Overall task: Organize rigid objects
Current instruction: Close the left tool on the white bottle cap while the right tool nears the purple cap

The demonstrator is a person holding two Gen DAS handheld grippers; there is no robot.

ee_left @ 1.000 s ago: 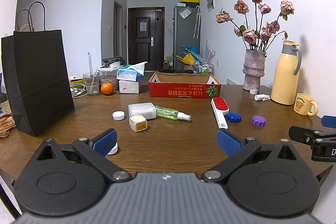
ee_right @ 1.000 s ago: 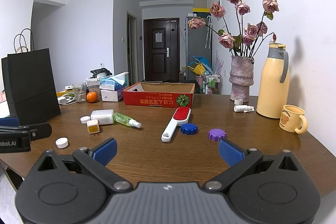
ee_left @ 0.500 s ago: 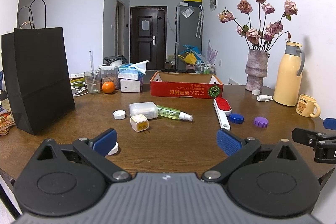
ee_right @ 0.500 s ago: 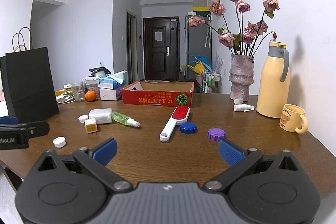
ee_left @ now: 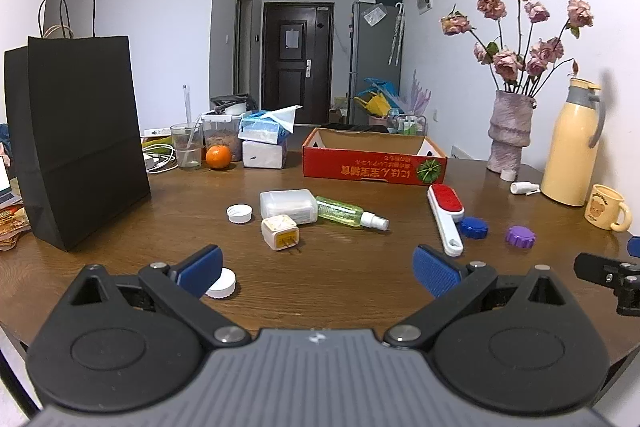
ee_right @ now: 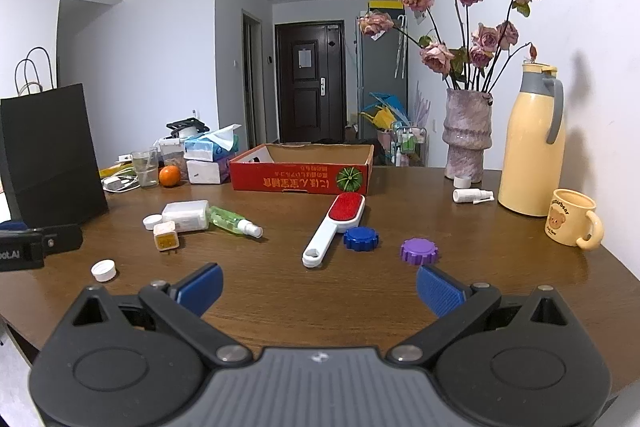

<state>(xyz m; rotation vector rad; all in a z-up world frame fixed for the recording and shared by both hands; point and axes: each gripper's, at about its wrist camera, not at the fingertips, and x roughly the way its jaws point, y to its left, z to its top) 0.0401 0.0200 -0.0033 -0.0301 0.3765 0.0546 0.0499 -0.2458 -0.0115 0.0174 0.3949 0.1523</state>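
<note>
Loose items lie mid-table: a white plug adapter [ee_left: 280,232] [ee_right: 165,235], a white plastic box [ee_left: 288,206], a green spray bottle [ee_left: 349,217] [ee_right: 234,221], a red-and-white lint brush [ee_left: 445,217] [ee_right: 334,227], a blue cap [ee_right: 361,238], a purple cap [ee_right: 419,251] and white caps [ee_left: 239,213] [ee_left: 220,282]. An open red cardboard box [ee_left: 374,161] [ee_right: 304,171] stands behind them. My left gripper [ee_left: 318,271] is open near the front edge, a white cap by its left finger. My right gripper [ee_right: 319,289] is open and empty, short of the brush.
A black paper bag [ee_left: 76,135] stands at the left. A glass, an orange [ee_left: 218,156] and tissue boxes sit at the back left. A vase of dried roses [ee_right: 467,139], a yellow thermos [ee_right: 532,143], a yellow mug [ee_right: 572,217] and a small white bottle [ee_right: 472,195] line the right wall.
Both grippers have drifted slightly; the table items sit a little lower and nearer in the right view. Both stay open and nothing on the table has moved.
</note>
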